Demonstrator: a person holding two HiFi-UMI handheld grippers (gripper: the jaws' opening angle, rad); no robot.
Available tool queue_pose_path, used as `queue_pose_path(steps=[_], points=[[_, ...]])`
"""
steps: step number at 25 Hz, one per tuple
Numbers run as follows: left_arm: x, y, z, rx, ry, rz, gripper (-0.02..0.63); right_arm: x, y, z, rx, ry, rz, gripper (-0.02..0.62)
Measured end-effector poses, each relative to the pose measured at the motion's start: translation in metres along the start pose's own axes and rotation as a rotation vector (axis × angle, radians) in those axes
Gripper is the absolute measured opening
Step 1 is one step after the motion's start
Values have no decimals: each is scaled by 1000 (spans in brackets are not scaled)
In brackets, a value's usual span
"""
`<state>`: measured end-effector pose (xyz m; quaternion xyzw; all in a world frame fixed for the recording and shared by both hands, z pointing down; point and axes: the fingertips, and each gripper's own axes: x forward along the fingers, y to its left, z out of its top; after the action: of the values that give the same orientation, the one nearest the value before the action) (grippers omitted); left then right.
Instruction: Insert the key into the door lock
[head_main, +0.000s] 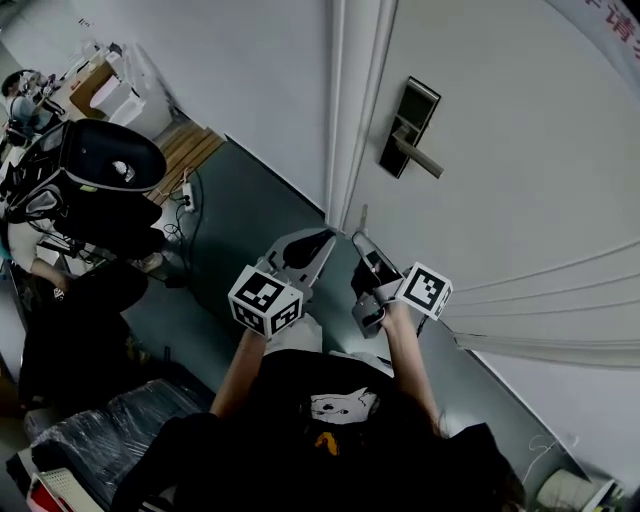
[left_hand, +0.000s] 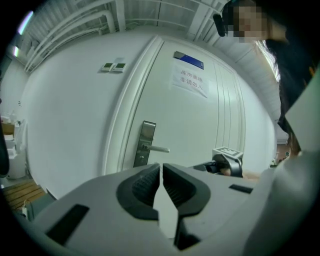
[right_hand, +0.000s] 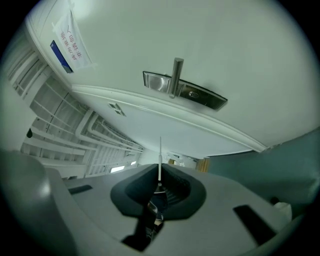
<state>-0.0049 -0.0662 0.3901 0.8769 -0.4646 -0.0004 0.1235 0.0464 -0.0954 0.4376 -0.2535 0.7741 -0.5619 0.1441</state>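
Note:
A white door carries a metal lock plate (head_main: 409, 126) with a lever handle (head_main: 420, 158); the same lock plate (left_hand: 145, 143) shows ahead in the left gripper view and the lock plate (right_hand: 186, 91) near the top of the right gripper view. My right gripper (head_main: 362, 243) is shut on a thin key (right_hand: 160, 160), whose blade sticks out edge-on past the jaws, well short of the door. My left gripper (head_main: 322, 240) is beside it, jaws shut with nothing between them (left_hand: 161, 172). The keyhole is too small to make out.
The door frame (head_main: 348, 110) runs along the door's left edge, with a white wall left of it. A black office chair (head_main: 105, 160), a power strip with cables (head_main: 186, 198) and wooden boards (head_main: 188, 150) stand on the grey floor at left. A paper notice (left_hand: 189, 80) hangs on the door.

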Motion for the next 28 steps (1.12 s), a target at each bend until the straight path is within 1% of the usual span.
queue_pose_path(steps=[5,12,18,24,28], points=[[1,50,15,-6,-4,-64,23,50,5,4,-8,-55,-30,20],[6,85,21,-9,8,-152,23,77,5,9,1,-142,-56,21],[15,90,17,-12,19,-249,23,76,5,7,-12,-217,-88,21],[24,86,15,-25,24,-299,23,69,-3,14,26,-260,-107,21],[34,85,8,-32,36,-317,23,67,-14,27,15,-277,-120,21]])
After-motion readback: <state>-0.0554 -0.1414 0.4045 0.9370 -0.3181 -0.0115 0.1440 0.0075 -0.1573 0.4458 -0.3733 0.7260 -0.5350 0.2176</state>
